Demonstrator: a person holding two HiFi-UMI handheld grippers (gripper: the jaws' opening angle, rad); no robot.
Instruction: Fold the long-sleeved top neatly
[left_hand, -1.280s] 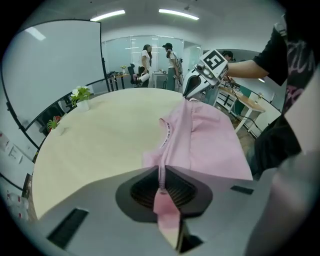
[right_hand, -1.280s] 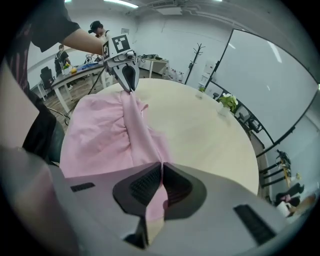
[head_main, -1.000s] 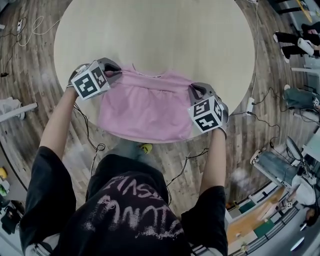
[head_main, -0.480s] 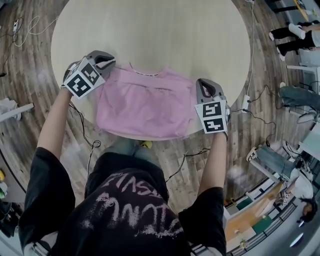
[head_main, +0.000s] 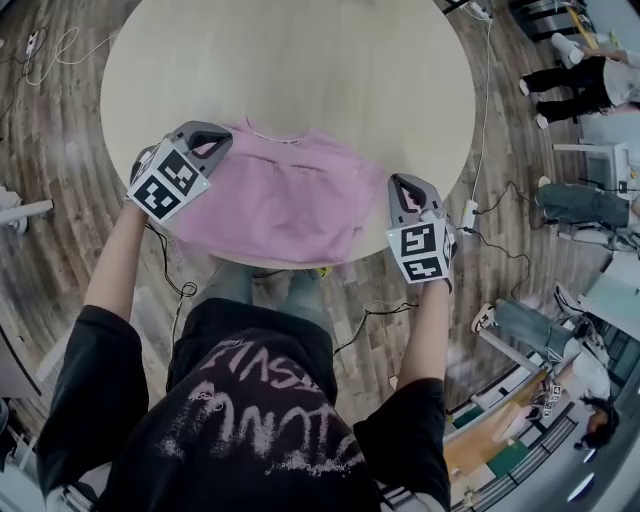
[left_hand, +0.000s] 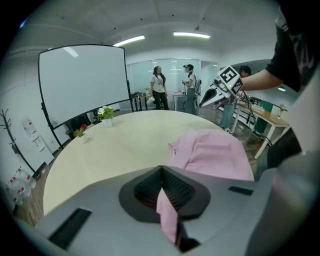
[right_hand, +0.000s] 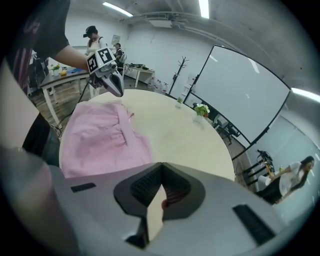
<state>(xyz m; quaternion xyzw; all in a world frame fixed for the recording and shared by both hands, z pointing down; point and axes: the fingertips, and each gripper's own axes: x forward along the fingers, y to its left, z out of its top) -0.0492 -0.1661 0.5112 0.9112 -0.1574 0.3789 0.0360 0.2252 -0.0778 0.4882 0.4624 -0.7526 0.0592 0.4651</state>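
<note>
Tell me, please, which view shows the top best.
The head view: it shows nearly the whole top, spread over the table's near edge. Both gripper views show it slanted and partly cut off by the gripper's body; in the left one, the left gripper pinches a fold.

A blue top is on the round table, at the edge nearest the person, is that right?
Not blue: the head view shows the top is pink. It is on the round table, at the edge nearest the person.

The top (head_main: 280, 200) is pink, the table (head_main: 300, 70) pale beige, the floor (head_main: 50, 240) grey-brown wood-grain.
</note>
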